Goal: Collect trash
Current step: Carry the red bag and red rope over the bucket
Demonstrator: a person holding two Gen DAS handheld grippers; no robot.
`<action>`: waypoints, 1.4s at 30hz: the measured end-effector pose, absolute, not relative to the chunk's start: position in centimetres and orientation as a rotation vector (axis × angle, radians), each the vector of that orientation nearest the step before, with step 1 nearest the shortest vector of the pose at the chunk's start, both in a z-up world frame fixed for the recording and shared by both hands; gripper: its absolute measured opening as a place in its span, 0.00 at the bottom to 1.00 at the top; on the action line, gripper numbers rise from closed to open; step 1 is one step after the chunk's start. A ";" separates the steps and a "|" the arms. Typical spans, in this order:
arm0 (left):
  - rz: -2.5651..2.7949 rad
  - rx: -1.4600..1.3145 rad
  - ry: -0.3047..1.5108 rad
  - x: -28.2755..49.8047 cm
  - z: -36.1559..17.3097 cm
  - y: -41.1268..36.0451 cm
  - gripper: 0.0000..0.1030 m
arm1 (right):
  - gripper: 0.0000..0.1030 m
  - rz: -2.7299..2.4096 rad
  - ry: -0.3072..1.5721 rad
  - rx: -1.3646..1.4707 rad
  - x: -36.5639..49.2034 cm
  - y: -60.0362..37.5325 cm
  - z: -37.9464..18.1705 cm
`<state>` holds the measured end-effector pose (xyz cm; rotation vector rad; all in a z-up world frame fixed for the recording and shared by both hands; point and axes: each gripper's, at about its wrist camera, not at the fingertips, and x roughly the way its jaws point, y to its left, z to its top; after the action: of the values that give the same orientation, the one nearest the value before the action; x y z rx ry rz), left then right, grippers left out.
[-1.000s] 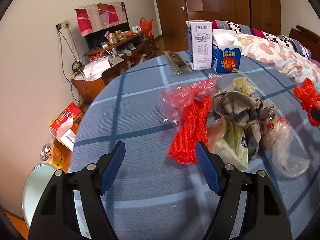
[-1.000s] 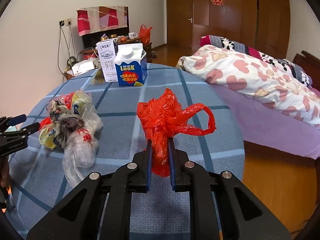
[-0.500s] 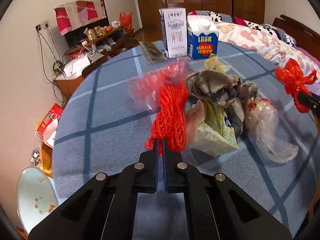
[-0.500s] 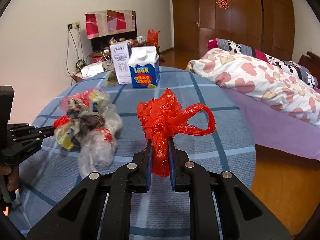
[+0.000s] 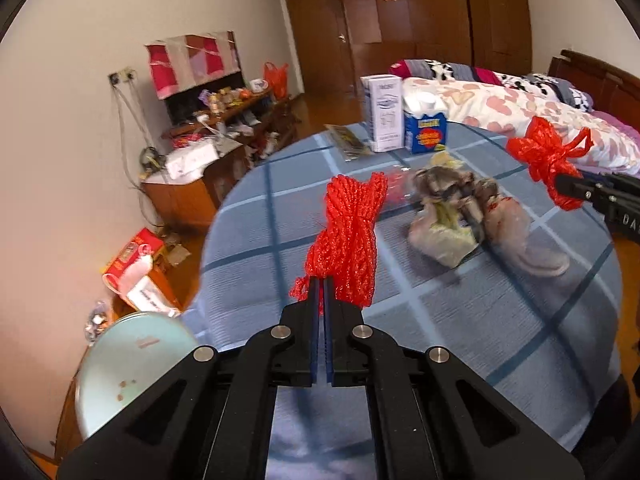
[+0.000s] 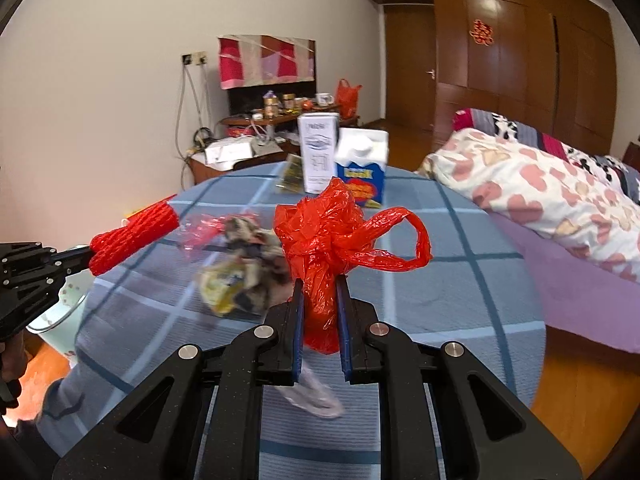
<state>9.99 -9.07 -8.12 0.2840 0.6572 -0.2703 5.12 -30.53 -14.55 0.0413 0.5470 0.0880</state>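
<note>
My left gripper (image 5: 321, 286) is shut on a red mesh net (image 5: 352, 232), held up above the round table with the blue checked cloth (image 5: 460, 312). The same red mesh net (image 6: 136, 236) shows at the left of the right wrist view, sticking out of the left gripper (image 6: 90, 258). My right gripper (image 6: 320, 292) is shut on a knotted red plastic bag (image 6: 332, 236), also lifted; that red plastic bag (image 5: 548, 160) appears at the right of the left wrist view. A heap of crumpled wrappers and clear plastic bags (image 5: 464, 216) lies on the cloth between both grippers.
Two cartons, a white one (image 5: 382, 112) and a blue-white one (image 5: 426, 128), stand at the table's far edge beside a flat packet (image 5: 348, 142). A pale round bin (image 5: 128, 364) sits on the floor at left. A bed (image 6: 560, 200) lies to the right, a cluttered cabinet (image 5: 216, 136) behind.
My left gripper closed on the red mesh net and lifted it off the heap, pulling back. My right gripper, still holding the red bag, drew back and rose a little.
</note>
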 end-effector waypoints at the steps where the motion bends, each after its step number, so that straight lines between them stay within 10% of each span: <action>1: -0.252 0.284 0.651 9.7 -8.1 -8.4 0.01 | 0.15 0.093 0.545 0.036 5.1 -30.2 -14.5; 42: 0.028 0.173 0.644 7.2 -8.0 5.4 0.00 | 0.15 0.363 0.533 -0.182 8.8 -13.3 -14.7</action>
<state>7.17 5.43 -8.02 0.1729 0.6444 0.0284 8.79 -13.27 -14.74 -0.1821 0.5327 0.3627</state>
